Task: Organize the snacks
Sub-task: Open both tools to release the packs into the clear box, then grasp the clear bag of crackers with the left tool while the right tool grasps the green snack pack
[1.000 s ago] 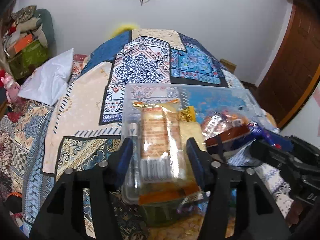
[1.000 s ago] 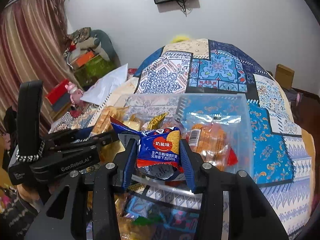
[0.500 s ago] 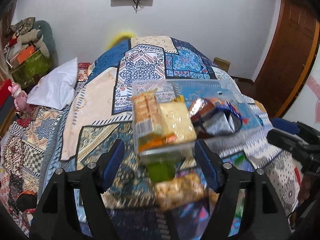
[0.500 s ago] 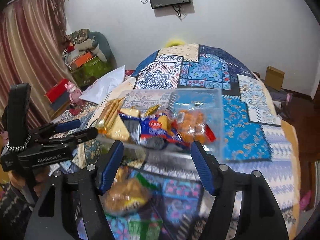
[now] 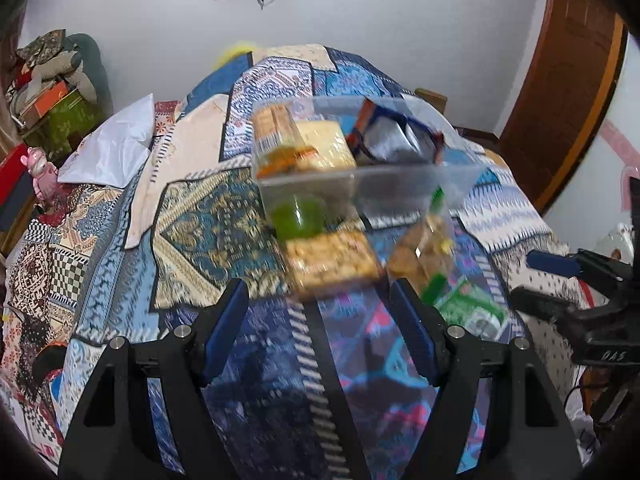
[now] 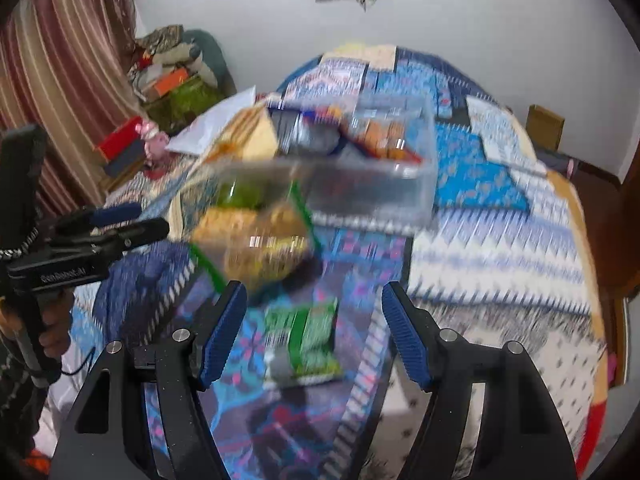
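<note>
A clear plastic box (image 5: 400,184) (image 6: 372,196) sits on the patterned bedspread and holds several snack packs, among them a cracker pack (image 5: 276,128) and a blue and silver bag (image 5: 394,136). In front of it lie a green jelly cup (image 5: 298,218), a pack of orange biscuits (image 5: 332,260), a clear bag of cookies (image 5: 424,252) (image 6: 260,248) and a green packet (image 5: 472,312) (image 6: 304,344). My left gripper (image 5: 320,328) is open and empty, pulled back from the box. My right gripper (image 6: 314,334) is open and empty above the green packet.
The bed fills both views; a white pillow (image 5: 116,148) lies at its left edge. Piled boxes and toys (image 5: 48,92) stand at the far left, a wooden door (image 5: 560,80) at the right, a curtain (image 6: 52,80) beside the bed.
Both grippers let go of their snack packs into the box, opened wide and drew back toward me. The loose snacks in front of the box came into view.
</note>
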`<act>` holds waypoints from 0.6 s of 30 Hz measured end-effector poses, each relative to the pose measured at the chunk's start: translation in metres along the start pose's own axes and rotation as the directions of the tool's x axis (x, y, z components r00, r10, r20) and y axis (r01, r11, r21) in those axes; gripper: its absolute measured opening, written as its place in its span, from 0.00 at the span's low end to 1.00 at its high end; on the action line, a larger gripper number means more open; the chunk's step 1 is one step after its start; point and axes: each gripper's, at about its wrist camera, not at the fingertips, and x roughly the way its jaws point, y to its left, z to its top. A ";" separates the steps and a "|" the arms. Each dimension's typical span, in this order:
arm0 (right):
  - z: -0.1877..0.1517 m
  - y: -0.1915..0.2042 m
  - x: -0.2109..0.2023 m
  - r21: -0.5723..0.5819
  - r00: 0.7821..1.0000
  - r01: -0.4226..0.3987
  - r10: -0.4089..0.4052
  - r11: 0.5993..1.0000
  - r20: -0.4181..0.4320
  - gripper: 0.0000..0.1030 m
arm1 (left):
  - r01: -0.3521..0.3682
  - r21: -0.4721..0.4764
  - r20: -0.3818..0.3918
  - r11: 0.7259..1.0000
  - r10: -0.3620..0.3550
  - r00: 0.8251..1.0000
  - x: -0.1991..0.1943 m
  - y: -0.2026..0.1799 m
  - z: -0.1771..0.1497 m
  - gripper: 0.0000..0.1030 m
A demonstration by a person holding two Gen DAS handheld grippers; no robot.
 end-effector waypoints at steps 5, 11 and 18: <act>-0.018 0.005 0.021 -0.015 0.996 -0.043 0.042 0.999 -0.075 0.65 | 0.029 0.035 -0.017 0.999 -0.029 0.999 -0.001 -0.018 -0.014 0.71; -0.025 0.007 0.041 -0.026 0.991 -0.052 0.048 0.998 -0.124 0.51 | 0.071 0.049 -0.039 0.996 -0.070 0.997 0.011 -0.035 -0.014 0.71; -0.027 -0.010 0.035 0.022 0.994 -0.060 0.062 0.998 -0.092 0.43 | 0.109 0.063 -0.056 0.992 -0.106 0.993 0.037 -0.057 -0.001 0.71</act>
